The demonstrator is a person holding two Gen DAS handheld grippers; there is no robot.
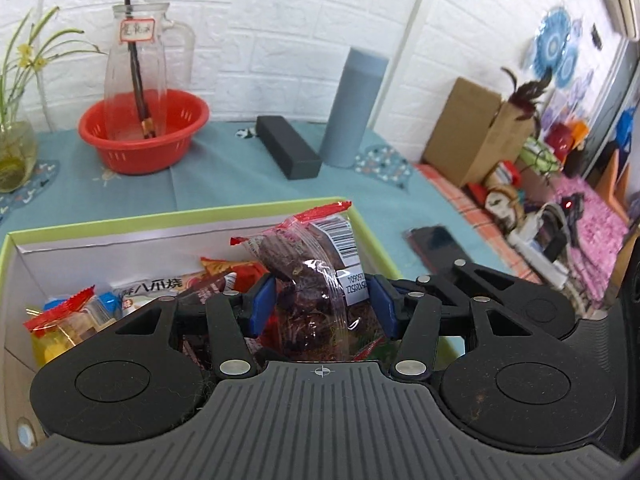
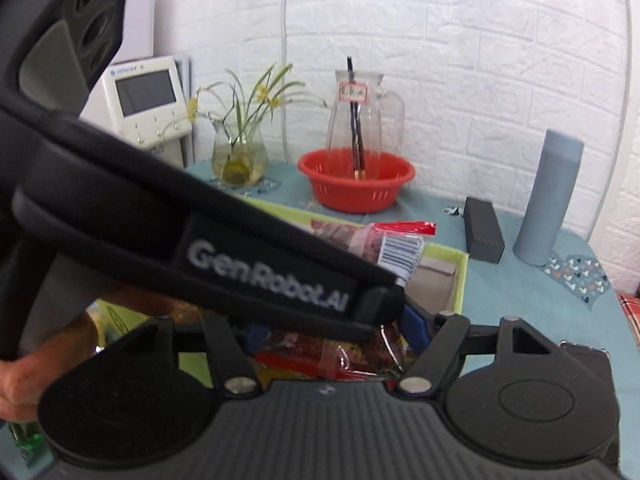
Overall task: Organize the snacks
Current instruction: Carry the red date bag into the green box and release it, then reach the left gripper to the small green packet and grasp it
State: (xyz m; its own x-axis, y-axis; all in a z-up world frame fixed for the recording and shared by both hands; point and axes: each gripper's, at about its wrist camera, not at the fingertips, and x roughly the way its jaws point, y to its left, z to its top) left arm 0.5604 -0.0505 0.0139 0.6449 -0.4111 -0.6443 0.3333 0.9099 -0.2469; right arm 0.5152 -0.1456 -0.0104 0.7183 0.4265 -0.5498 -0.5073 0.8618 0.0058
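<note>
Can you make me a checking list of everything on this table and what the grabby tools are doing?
Surface: teal tablecloth, no spills seen.
Job's things: green-rimmed box holds several snack packets; a clear packet of dark red snacks is held over it.
Clutter: red basket with a glass jug inside, black case, grey-blue cylinder, plant vase, phone.
Grippers: left tool shut on the clear packet; right tool partly hidden behind it, grip unclear.
Cables: power strip with plugs beside the table; white cord down the wall.
Surroundings: white brick wall, cardboard box, screen device.
</note>
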